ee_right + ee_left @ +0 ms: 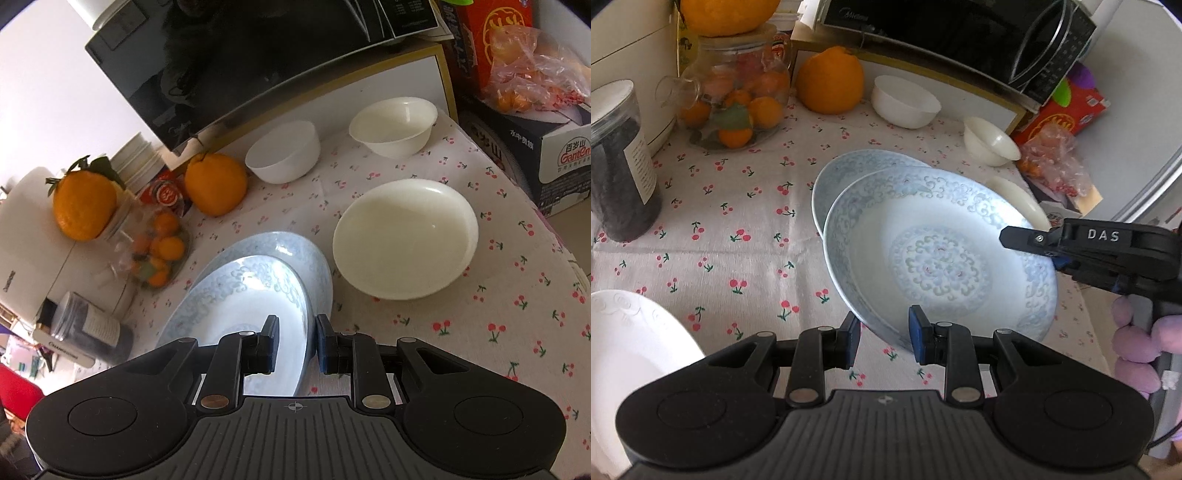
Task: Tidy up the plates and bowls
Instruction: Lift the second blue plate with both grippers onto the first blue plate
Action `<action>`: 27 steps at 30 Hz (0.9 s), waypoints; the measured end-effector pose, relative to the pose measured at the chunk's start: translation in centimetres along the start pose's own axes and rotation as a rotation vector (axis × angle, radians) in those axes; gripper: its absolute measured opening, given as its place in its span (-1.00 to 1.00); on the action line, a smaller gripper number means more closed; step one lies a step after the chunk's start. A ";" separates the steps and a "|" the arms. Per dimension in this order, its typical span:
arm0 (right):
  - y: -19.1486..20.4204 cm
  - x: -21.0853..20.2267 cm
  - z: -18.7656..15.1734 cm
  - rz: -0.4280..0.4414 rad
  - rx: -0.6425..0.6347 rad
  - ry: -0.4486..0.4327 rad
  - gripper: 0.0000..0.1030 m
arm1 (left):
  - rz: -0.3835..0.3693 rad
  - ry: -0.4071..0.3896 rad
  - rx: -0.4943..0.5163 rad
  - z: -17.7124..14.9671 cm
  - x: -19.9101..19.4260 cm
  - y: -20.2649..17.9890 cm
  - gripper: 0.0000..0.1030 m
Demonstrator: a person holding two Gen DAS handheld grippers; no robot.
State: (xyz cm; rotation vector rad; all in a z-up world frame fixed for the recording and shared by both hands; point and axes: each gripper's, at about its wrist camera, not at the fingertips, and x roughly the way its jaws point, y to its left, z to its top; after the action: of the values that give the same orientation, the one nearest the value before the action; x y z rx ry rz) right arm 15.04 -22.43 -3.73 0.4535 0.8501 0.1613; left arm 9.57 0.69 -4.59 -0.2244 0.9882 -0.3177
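A blue-patterned plate (938,266) hangs tilted above the cherry-print tablecloth, held by both grippers. My left gripper (884,332) is shut on its near rim. My right gripper (1019,240) comes in from the right, shut on the far-right rim. In the right wrist view the same plate (243,295) has its rim between the fingers of the right gripper (295,332). A second blue-patterned plate (849,166) (295,247) lies flat on the cloth just beyond and partly under it. A cream plate (402,240), a white bowl (284,151) and a cream bowl (393,125) stand behind.
A white embossed plate (628,350) lies at the near left. Along the back stand a microwave (960,33), large oranges (831,79), a glass jar of tangerines (738,107), a dark jar (620,162) and a rice cooker. Boxes and a bagged snack (535,74) crowd the right edge.
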 end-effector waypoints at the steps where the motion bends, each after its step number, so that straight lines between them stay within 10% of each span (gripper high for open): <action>1: 0.0 0.2 0.1 -0.005 0.001 -0.002 -0.60 | 0.009 -0.007 0.008 0.2 0.1 -0.1 -0.51; 27: 0.7 3.2 0.7 -0.093 0.000 -0.007 -0.60 | 0.123 -0.078 0.029 2.1 2.3 -0.2 -0.51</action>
State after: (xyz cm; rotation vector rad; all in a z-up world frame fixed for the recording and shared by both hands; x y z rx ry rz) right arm 17.65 -20.99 -5.22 0.4138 0.8627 0.0743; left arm 12.48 -0.27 -5.24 -0.1478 0.9154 -0.2096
